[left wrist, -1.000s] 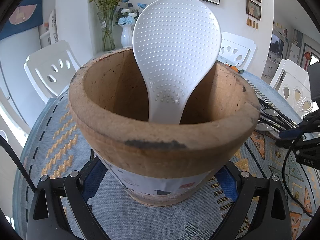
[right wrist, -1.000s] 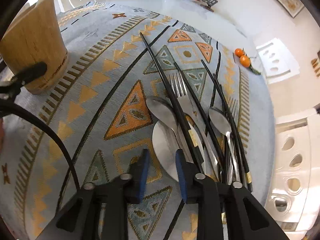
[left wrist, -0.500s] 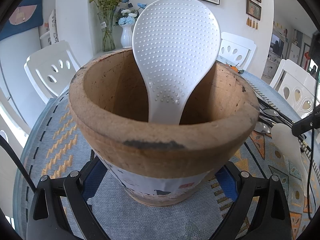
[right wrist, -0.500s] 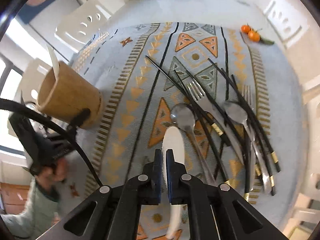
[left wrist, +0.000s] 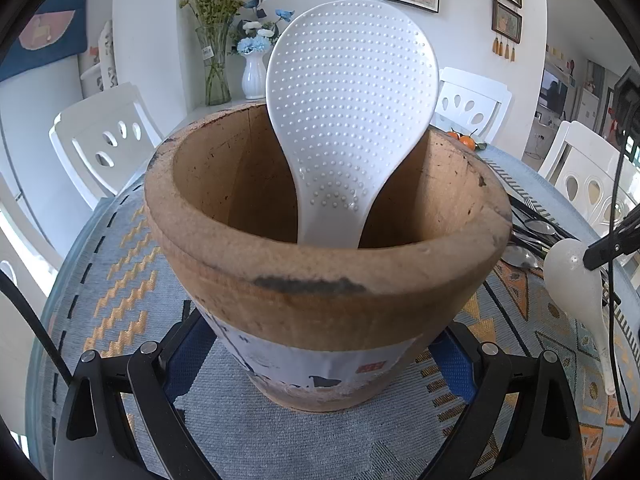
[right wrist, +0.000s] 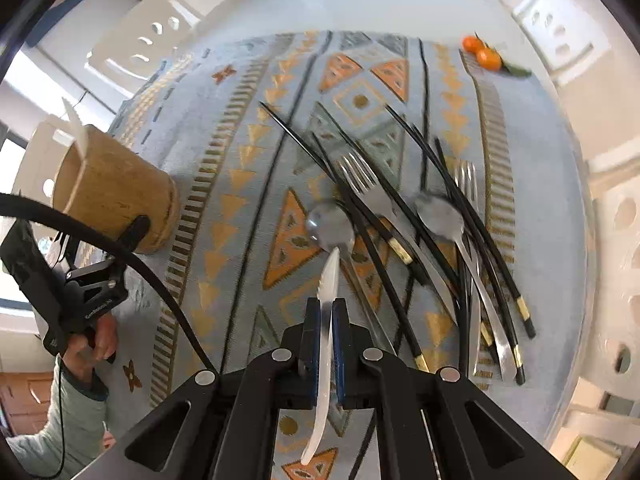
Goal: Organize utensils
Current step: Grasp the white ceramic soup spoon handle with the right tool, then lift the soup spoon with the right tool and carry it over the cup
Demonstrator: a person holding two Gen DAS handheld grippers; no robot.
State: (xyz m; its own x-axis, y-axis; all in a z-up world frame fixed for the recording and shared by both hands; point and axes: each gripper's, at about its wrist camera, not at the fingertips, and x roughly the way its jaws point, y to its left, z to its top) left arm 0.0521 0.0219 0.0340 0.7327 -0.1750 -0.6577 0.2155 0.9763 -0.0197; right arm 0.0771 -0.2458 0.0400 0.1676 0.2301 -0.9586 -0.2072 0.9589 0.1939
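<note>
Your right gripper (right wrist: 327, 322) jaws clamp the white spoon (right wrist: 326, 320) edge-on; the wooden holder (right wrist: 112, 192), which your left gripper (left wrist: 320, 364) jaws grip, stands far left.

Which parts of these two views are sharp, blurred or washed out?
Left wrist view: wooden holder and white rice paddle sharp, fisheye bulging the holder's rim, evenly daylit. Right wrist view: motion smear across the forks, spoons and chopsticks, window side at left blown out; white spoon clamped edge-on in the right gripper is fairly crisp.
</note>
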